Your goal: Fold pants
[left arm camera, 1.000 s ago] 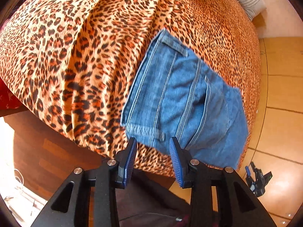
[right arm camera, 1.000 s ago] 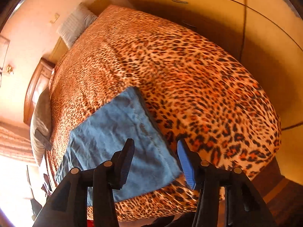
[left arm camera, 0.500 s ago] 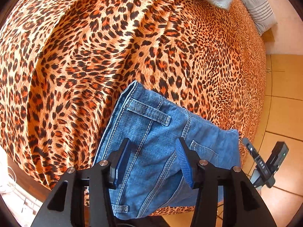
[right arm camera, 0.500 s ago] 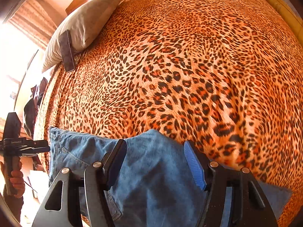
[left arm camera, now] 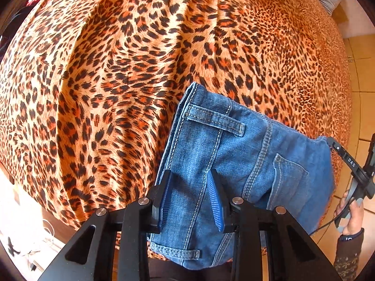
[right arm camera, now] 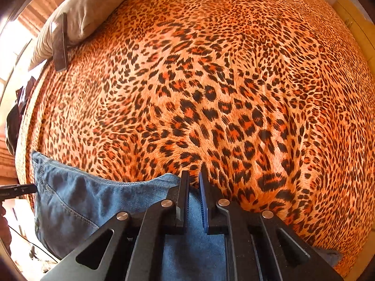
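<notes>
Folded blue jeans [left arm camera: 246,164] lie near the front edge of a bed with a leopard-print cover [left arm camera: 117,70]. In the left wrist view my left gripper [left arm camera: 189,180] is open, its jaws straddling the waistband end, with denim between the blue pads. In the right wrist view the jeans [right arm camera: 93,201] stretch to the left, and my right gripper [right arm camera: 194,178] has its jaws almost together at the far folded edge of the denim. A narrow gap shows between the jaws, and whether cloth is pinched is unclear.
The right gripper's body and the hand holding it [left arm camera: 351,187] show at the right in the left wrist view. A grey pillow [right arm camera: 89,11] with a dark flat device [right arm camera: 59,42] lies at the bed's far left. Tiled floor [left arm camera: 361,93] borders the bed.
Both grippers came down onto the jeans. The right jaws went from wide open to nearly closed at the fold edge. The left jaws narrowed slightly around the waistband end.
</notes>
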Demonstrator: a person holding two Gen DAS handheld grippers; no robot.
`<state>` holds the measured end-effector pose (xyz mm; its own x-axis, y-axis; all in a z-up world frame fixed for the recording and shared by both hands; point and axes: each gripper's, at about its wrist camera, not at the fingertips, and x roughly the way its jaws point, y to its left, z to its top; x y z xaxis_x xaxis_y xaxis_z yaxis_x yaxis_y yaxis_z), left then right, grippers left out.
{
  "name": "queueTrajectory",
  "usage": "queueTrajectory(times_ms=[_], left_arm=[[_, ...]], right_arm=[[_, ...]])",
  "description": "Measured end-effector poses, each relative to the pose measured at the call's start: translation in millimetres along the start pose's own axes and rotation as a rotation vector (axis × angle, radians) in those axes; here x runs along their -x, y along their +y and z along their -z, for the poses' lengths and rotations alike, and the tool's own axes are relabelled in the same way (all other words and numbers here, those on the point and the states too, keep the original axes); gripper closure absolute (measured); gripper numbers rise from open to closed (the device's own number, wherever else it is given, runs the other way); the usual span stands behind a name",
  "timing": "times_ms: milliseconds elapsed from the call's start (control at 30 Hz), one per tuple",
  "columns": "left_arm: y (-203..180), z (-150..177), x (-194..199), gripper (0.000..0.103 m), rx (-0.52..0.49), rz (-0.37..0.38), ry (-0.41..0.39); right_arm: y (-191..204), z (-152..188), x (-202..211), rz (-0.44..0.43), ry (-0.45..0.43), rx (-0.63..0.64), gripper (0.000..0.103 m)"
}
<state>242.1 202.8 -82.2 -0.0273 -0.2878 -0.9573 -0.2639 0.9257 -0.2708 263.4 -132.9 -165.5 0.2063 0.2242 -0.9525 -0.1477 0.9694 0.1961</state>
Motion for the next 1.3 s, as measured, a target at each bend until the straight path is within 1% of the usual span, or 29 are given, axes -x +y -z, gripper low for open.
queueTrajectory(times_ms=[67, 100, 133, 200, 233, 300, 333, 400, 433, 533, 567, 633, 700, 767, 800, 833, 867, 900, 933, 967, 1000, 1033, 1100, 1167, 1200, 1233, 1267, 1300], left_arm=[[5, 15, 20, 0.071, -0.016, 0.031, -0.022], [8, 26, 28, 0.066, -0.018, 0.054, -0.025], [12, 38, 32, 0.059, -0.017, 0.077, -0.016], [21, 61, 35, 0.055, 0.007, 0.132, 0.005], [25, 72, 33, 0.055, 0.023, 0.162, 0.022], [37, 88, 22, 0.055, 0.089, 0.238, 0.058], [41, 95, 15, 0.055, 0.127, 0.289, 0.077], [47, 103, 1, 0.055, 0.187, 0.361, 0.113], [48, 105, -5, 0.055, 0.203, 0.371, 0.125], [48, 100, -15, 0.055, 0.217, 0.373, 0.139], [54, 103, -13, 0.055, 0.212, 0.365, 0.135], [51, 94, -15, 0.055, 0.208, 0.339, 0.121], [45, 85, -18, 0.055, 0.207, 0.318, 0.124], [39, 80, -19, 0.055, 0.186, 0.284, 0.118], [34, 77, -19, 0.056, 0.17, 0.261, 0.118], [25, 76, -24, 0.062, 0.154, 0.235, 0.123], [20, 76, -23, 0.072, 0.14, 0.204, 0.123], [17, 74, -18, 0.086, 0.121, 0.183, 0.111], [15, 74, -12, 0.09, 0.102, 0.159, 0.087], [14, 75, -6, 0.09, 0.091, 0.134, 0.059], [13, 78, -3, 0.09, 0.086, 0.111, 0.048], [14, 79, -6, 0.09, 0.089, 0.097, 0.054], [23, 80, -24, 0.09, 0.123, 0.092, 0.106], [33, 83, -33, 0.088, 0.161, 0.114, 0.127], [36, 83, -33, 0.086, 0.173, 0.133, 0.132], [37, 83, -33, 0.086, 0.176, 0.156, 0.142], [38, 82, -31, 0.086, 0.166, 0.182, 0.156], [39, 83, -27, 0.082, 0.15, 0.201, 0.171]], right_arm=[[-14, 16, 26, -0.101, -0.064, -0.077, 0.079], [-23, 28, 38, -0.129, -0.085, -0.114, 0.062], [-32, 41, 49, -0.147, -0.102, -0.149, 0.054], [-49, 70, 71, -0.173, -0.132, -0.222, 0.055], [-58, 85, 80, -0.171, -0.141, -0.267, 0.055], [-85, 126, 99, -0.151, -0.145, -0.37, 0.054], [-100, 150, 107, -0.139, -0.14, -0.433, 0.054], [-132, 200, 120, -0.112, -0.118, -0.577, 0.053], [-144, 226, 124, -0.115, -0.106, -0.651, 0.05], [-167, 294, 125, -0.154, -0.08, -0.838, 0.048], [-172, 310, 122, -0.162, -0.075, -0.888, 0.048], [-179, 332, 106, -0.191, -0.083, -0.979, 0.048], [-185, 342, 94, -0.199, -0.11, -1.07, 0.048], [-190, 345, 85, -0.24, -0.173, -1.118, 0.048], [-192, 345, 81, -0.224, -0.167, -1.119, 0.053], [-194, 344, 79, -0.216, -0.166, -1.112, 0.076], [-194, 343, 80, -0.225, -0.182, -1.1, 0.094], [-193, 342, 86, -0.239, -0.218, -1.086, 0.098], [-190, 340, 96, -0.239, -0.257, -1.064, 0.098], [-187, 339, 103, -0.227, -0.276, -1.037, 0.098], [-185, 338, 105, -0.213, -0.275, -1.018, 0.098], [-186, 340, 103, -0.207, -0.255, -1.013, 0.098], [-191, 350, 91, -0.177, -0.201, -1.031, 0.098], [-195, 363, 80, -0.17, -0.177, -1.079, 0.097], [-196, 368, 79, -0.182, -0.173, -1.098, 0.095], [-198, 370, 80, -0.19, -0.17, -1.107, 0.09], [-199, 371, 85, -0.182, -0.171, -1.108, 0.089], [-200, 371, 91, -0.178, -0.177, -1.102, 0.088]])
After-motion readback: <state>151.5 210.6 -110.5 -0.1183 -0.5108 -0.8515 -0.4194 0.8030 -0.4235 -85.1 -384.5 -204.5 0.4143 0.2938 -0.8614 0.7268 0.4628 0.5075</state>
